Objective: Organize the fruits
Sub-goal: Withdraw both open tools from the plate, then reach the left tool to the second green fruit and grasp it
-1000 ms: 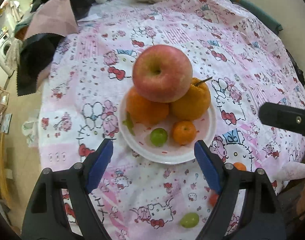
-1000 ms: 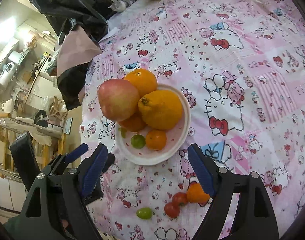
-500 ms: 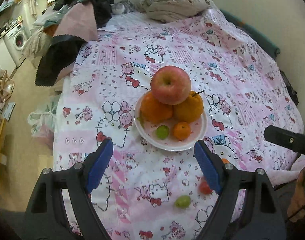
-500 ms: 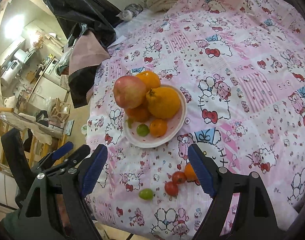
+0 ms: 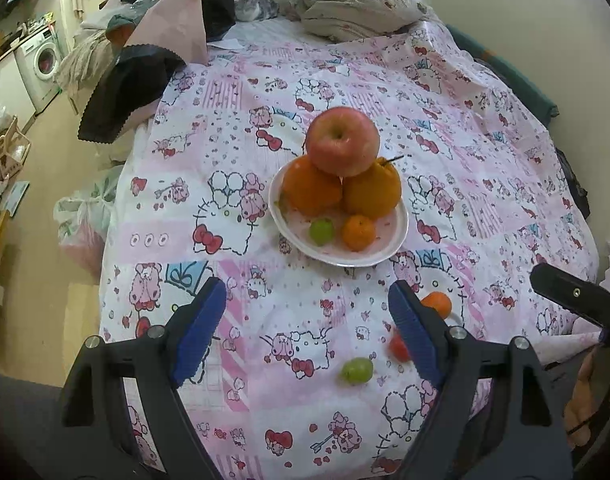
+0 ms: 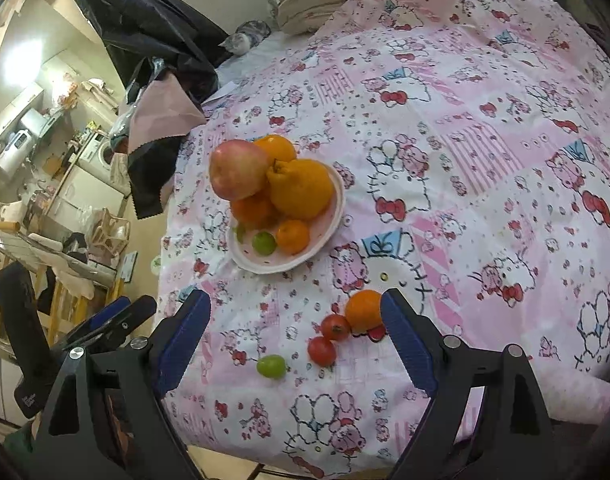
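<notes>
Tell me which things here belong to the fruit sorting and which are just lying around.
Part of the job:
plate stacked with apple and oranges
loose small orange
two tomatoes
loose green grape
left gripper and right gripper, jaws open

Just lying about:
dark cloth
crumpled bedding
washing machine

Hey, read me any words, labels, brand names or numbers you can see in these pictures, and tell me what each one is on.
None can be read.
Black handle at lower left of the right wrist view: small white print, too blurred to read.
Tablecloth: cartoon cats and bows only, no words.
Fruit and plate: no stickers or labels visible.
</notes>
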A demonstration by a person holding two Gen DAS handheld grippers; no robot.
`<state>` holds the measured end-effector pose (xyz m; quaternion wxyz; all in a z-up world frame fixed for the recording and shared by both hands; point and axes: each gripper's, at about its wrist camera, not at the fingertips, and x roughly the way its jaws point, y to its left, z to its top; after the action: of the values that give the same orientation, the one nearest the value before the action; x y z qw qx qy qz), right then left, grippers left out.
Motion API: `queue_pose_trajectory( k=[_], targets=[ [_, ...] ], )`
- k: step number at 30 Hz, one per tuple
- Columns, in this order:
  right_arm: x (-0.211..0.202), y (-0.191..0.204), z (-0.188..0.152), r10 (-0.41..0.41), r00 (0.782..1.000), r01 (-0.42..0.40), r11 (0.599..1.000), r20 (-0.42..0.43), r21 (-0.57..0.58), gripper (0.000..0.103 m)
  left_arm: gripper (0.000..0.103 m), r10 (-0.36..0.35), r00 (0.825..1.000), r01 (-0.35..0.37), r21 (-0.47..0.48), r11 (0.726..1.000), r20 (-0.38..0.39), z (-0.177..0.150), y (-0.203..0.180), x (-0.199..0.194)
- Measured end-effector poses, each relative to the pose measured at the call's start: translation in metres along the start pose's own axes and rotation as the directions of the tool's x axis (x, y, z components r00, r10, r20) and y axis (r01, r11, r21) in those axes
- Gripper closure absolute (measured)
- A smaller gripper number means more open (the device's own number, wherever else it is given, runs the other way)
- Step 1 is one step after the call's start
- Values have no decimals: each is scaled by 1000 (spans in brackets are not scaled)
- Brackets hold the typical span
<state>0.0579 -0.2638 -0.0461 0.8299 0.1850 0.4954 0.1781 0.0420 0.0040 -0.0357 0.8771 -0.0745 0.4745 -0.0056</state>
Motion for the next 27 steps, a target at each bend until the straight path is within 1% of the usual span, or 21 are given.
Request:
queue_pose_trajectory(
  k=[2, 4, 7, 9, 10, 12, 15, 18, 20, 22, 25, 27],
  targets=[
    [0, -3, -1, -12, 1000, 12, 1000, 4, 4, 14, 22, 6, 1000, -6, 7, 1000, 3, -2, -1, 3],
    [0, -8, 1, -16, 1000, 15, 999, 9, 32, 14, 22, 9, 1000, -9, 4, 1000, -8, -5, -1, 8],
    [3, -16, 4, -14, 1000, 13, 997, 6, 81, 14, 22, -5, 998, 5, -8, 1000, -60, -10, 0, 20],
    [8, -21, 5, -17, 1000, 17, 994, -3, 108, 14, 22, -16, 993, 15, -10, 1000, -114, -16, -1, 32],
    [9, -23, 5, -18, 1000, 19, 993, -7, 118, 14, 22, -27, 989, 26, -9, 1000, -144, -19, -2, 38],
    [14, -27, 6, -18, 1000, 21, 989, -21, 145, 14, 22, -52, 974, 52, -7, 999, -222, -29, -5, 52],
    [20, -32, 8, -6, 999, 13, 984, -36, 180, 14, 22, -63, 953, 74, 26, 997, -295, -43, -16, 66],
    [23, -35, 9, -6, 999, 15, 981, -49, 194, 14, 23, -49, 945, 82, 90, 993, -323, -57, -32, 75],
    [26, -36, 9, -5, 998, 16, 980, -58, 196, 14, 31, -51, 936, 102, 130, 986, -349, -64, -43, 81],
    [27, -36, 8, -5, 998, 17, 981, -65, 193, 14, 34, -44, 928, 112, 164, 980, -370, -70, -50, 87],
    [27, -38, 8, -8, 998, 21, 982, -69, 190, 14, 35, -31, 918, 119, 199, 973, -395, -78, -59, 97],
    [27, -40, 7, -9, 997, 23, 981, -72, 192, 14, 40, -26, 915, 122, 215, 969, -402, -81, -61, 103]
  ],
)
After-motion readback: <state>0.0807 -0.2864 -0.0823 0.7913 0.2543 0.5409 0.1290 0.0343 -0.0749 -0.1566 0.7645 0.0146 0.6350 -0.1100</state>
